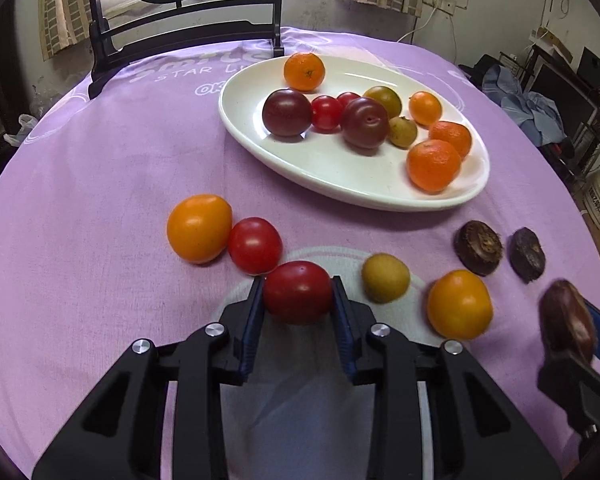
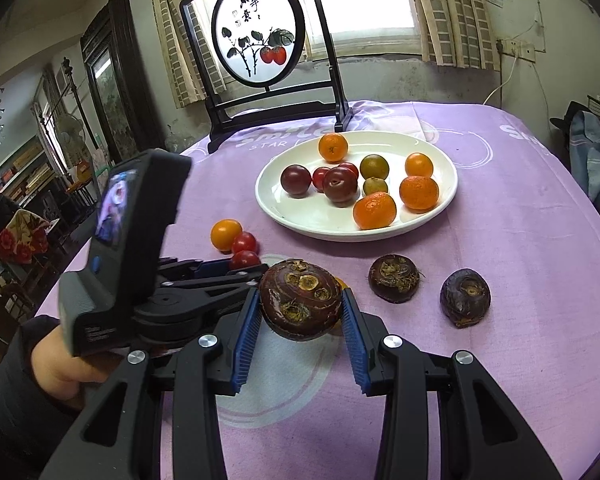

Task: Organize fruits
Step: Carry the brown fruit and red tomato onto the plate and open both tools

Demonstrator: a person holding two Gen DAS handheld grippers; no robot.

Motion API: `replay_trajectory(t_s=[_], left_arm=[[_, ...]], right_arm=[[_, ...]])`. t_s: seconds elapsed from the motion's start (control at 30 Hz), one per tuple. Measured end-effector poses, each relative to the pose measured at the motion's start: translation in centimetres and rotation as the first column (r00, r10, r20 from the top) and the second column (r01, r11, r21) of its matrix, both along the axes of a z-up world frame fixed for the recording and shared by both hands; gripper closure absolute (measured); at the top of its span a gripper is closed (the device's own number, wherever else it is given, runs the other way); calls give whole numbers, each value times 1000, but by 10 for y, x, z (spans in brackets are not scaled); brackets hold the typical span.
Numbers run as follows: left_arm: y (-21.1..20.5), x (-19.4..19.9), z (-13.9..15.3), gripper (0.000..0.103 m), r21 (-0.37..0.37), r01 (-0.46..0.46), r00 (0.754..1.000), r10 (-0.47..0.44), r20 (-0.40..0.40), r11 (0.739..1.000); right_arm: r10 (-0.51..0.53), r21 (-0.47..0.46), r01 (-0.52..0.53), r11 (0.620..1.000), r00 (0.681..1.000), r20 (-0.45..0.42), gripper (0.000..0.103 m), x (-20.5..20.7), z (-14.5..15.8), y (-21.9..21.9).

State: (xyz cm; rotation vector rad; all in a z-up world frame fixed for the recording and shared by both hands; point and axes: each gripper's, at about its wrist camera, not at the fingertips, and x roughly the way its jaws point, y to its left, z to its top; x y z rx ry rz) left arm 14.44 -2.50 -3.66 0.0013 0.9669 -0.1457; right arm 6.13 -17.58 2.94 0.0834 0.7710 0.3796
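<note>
My left gripper is shut on a red tomato just above the purple cloth. My right gripper is shut on a brown water chestnut, which also shows at the right edge of the left wrist view. A white oval plate farther back holds several fruits: mandarins, plums, small tomatoes and greenish fruits. Loose on the cloth are an orange tomato, a red tomato, a yellow-green fruit, another orange fruit and two water chestnuts.
A black-framed round painted screen stands at the table's far edge behind the plate. The left gripper's body with its camera screen sits left of my right gripper. The table's right edge drops toward clutter and shelving.
</note>
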Motion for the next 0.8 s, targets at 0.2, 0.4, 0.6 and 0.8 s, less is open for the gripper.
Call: replay_trajectory(t_s=[0.2,0.4,0.6,0.8], left_arm=[[4,-25,21,71,5,22,998,-22,56,1000],[6,-32,52,71,21,33,990,-36,140,999],[11,3,69,71,5,9,988,-10,151,1000],[11,46,66,71,-32,-21,993,25,112,999]], right_arm=[[-27,-15,27,1000,1000,3,62,5,-3,-3],[-56,-33,57,998,998,24,63,8,6,-4],[-24,-135,37,990,995,100,63,27,34,3],[-35,-164,50,985,995,93,63,73,37,8]])
